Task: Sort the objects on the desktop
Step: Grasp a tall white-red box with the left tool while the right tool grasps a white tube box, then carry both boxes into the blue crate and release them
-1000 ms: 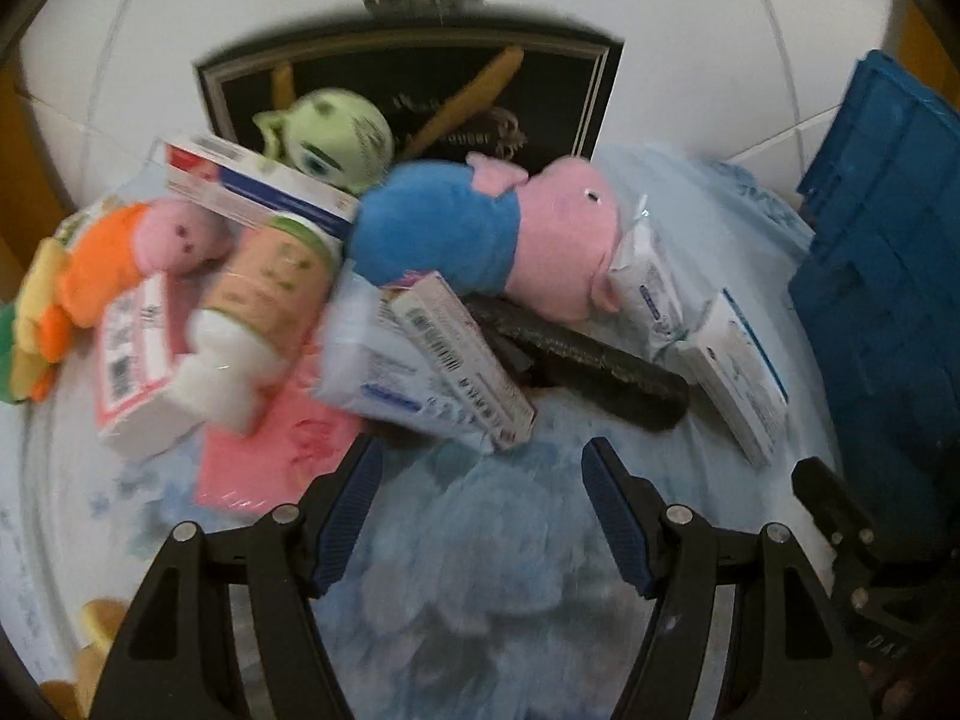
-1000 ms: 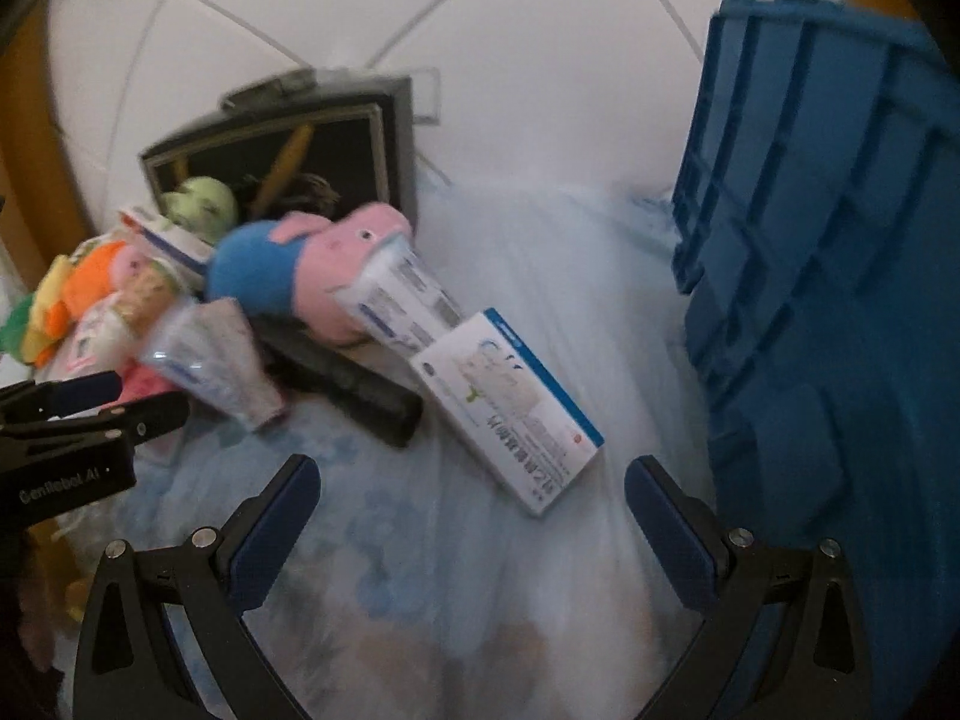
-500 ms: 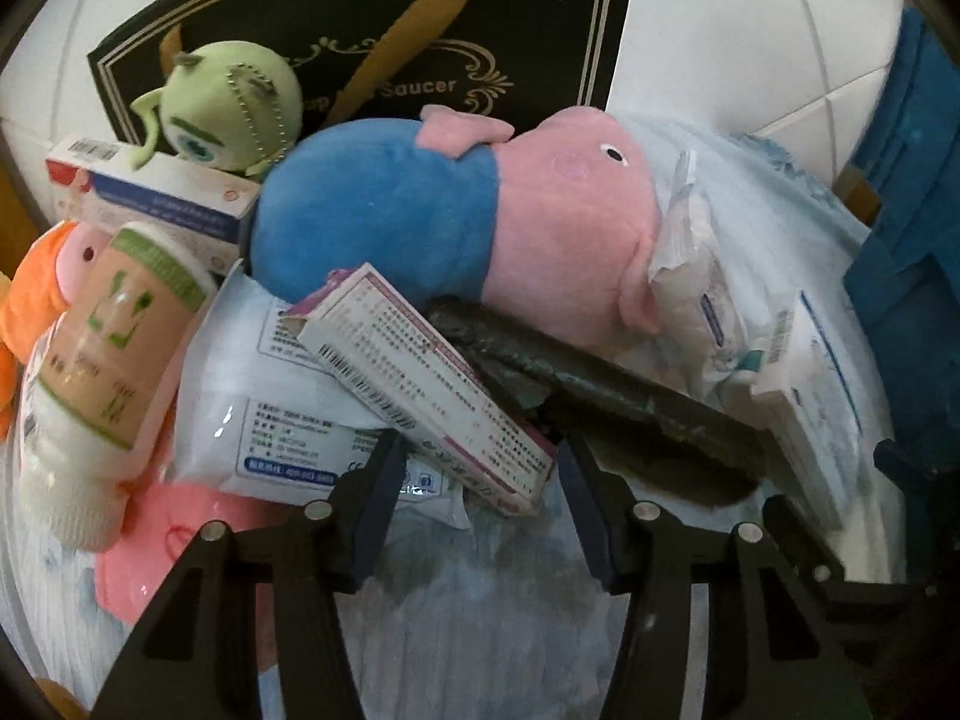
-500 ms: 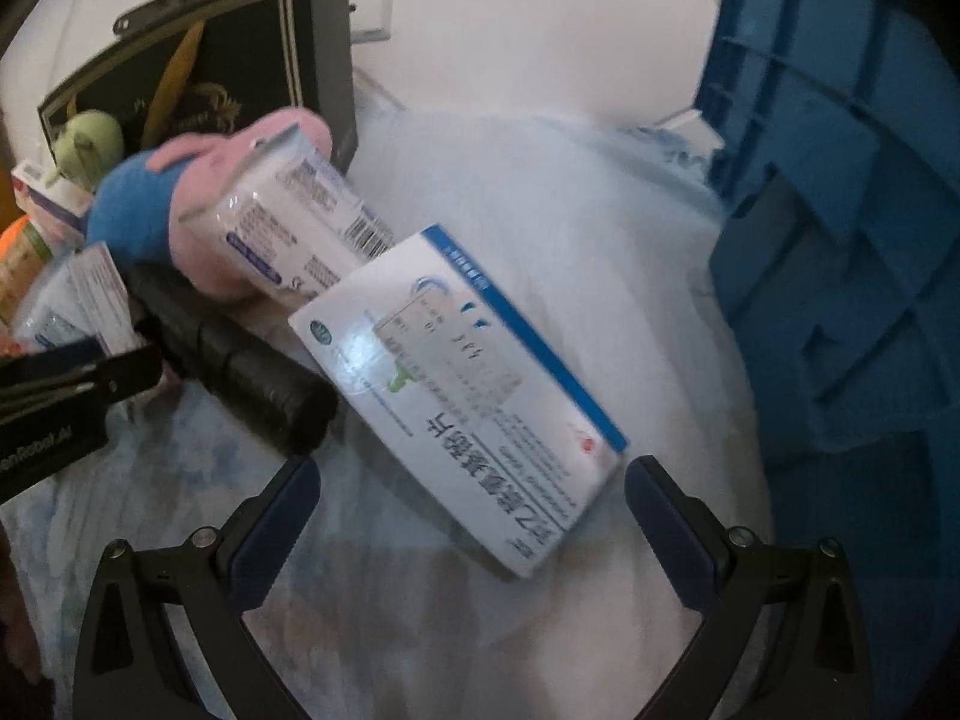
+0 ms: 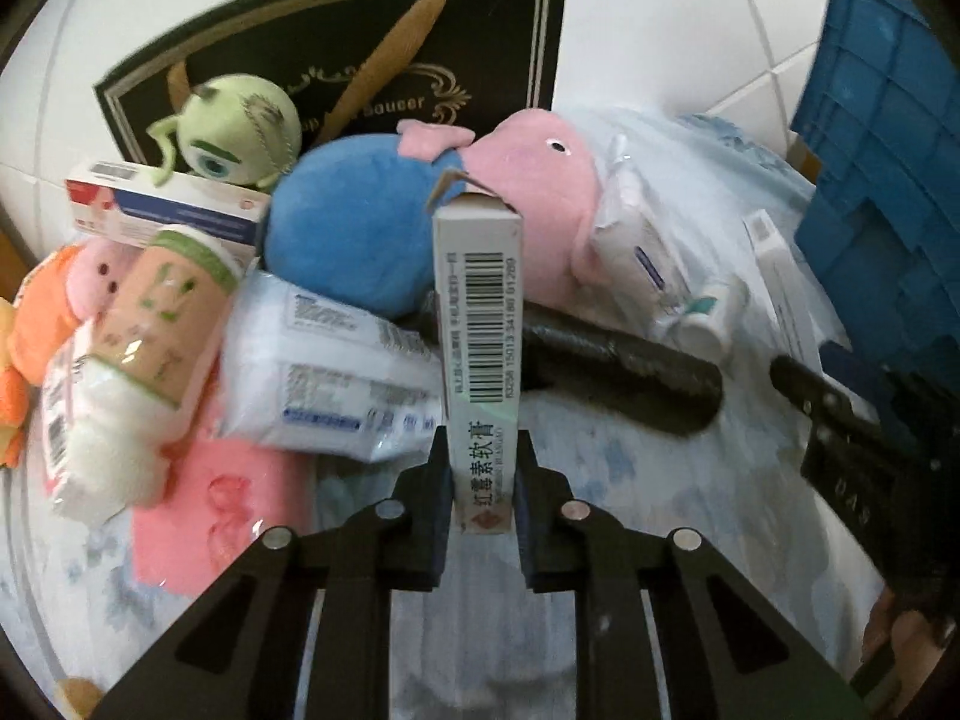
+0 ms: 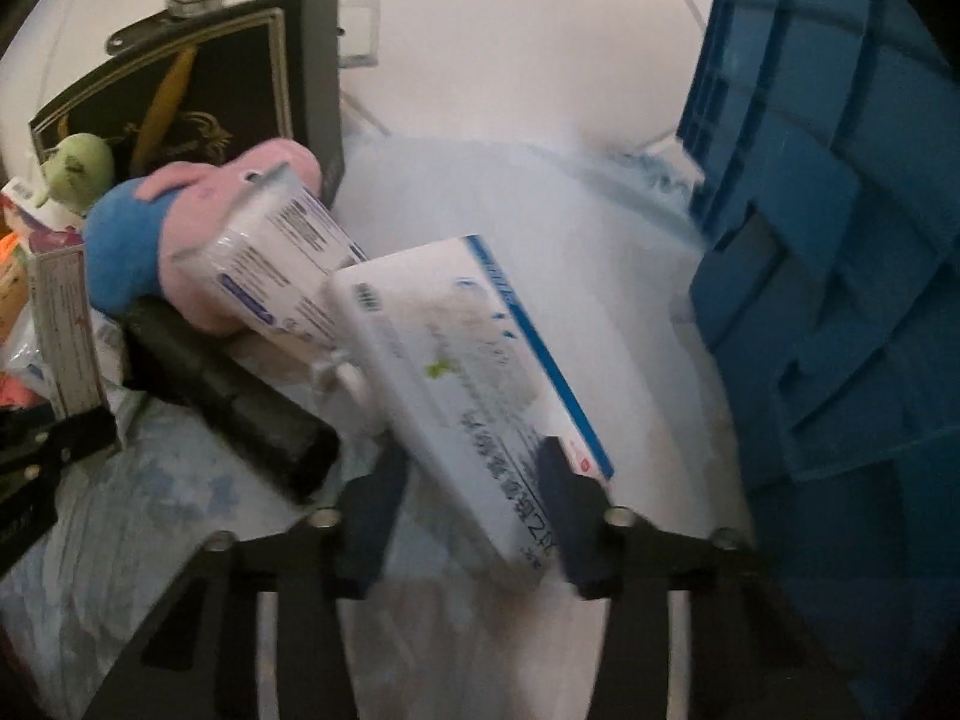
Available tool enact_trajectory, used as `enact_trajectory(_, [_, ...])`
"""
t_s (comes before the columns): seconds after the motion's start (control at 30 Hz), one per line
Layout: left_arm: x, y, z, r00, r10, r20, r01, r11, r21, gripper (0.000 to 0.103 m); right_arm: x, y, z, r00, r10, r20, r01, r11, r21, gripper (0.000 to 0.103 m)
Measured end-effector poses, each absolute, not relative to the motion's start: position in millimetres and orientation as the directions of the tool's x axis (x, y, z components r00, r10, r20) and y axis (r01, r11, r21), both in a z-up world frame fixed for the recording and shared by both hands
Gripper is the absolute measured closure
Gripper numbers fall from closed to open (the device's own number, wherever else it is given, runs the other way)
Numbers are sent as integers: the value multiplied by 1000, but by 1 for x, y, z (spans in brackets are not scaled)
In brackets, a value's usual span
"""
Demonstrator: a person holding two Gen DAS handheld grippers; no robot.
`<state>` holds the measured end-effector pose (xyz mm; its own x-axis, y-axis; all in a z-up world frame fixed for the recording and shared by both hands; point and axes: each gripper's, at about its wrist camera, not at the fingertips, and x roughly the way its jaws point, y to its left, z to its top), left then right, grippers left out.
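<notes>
My left gripper (image 5: 480, 456) is shut on a narrow white ointment box (image 5: 480, 312) with a barcode, which stands upright out of the jaws in front of the clutter pile. In the right wrist view my right gripper (image 6: 474, 474) has its jaws closing on a flat white and blue medicine box (image 6: 456, 360). That box is tilted between the pads, and both pads touch its near end. A blue and pink pig plush (image 5: 360, 228) and a black cylinder (image 5: 624, 372) lie just behind both boxes.
A blue plastic crate (image 6: 840, 300) stands at the right. A black gift box (image 5: 480, 42) leans on the tiled wall behind a green one-eyed plush (image 5: 240, 126). White packets (image 5: 324, 372), a labelled bottle (image 5: 162, 324), an orange plush and a pink sheet crowd the left.
My left jaws closed on the narrow box and it now stands upright. My right gripper came down over the white and blue box, and its wide jaws closed in on it.
</notes>
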<state>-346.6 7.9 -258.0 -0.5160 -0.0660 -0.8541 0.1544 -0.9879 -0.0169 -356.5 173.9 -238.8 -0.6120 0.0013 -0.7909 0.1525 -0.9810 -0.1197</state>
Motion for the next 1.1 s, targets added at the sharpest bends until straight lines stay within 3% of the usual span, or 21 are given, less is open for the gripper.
enact_trajectory(0.17, [-321,8,-241,-518,-59,-853,159,-987,-29,86,-341,173,-218,-592,-96,-800,185,-982,-19,80])
enact_trajectory(0.33, [-293,12,-212,-560,-72,-826,142,-990,-10,86,-312,171,-197,-581,-175,-795,217,-975,56,85])
enact_trajectory(0.67, [-228,19,-149,-646,-83,-758,143,-990,-13,86,-245,160,-136,-622,-281,-731,300,-948,109,86])
enact_trajectory(1.1, [-146,47,-65,-775,-105,-623,127,-992,9,86,-143,165,-36,-750,-350,-561,375,-924,76,86])
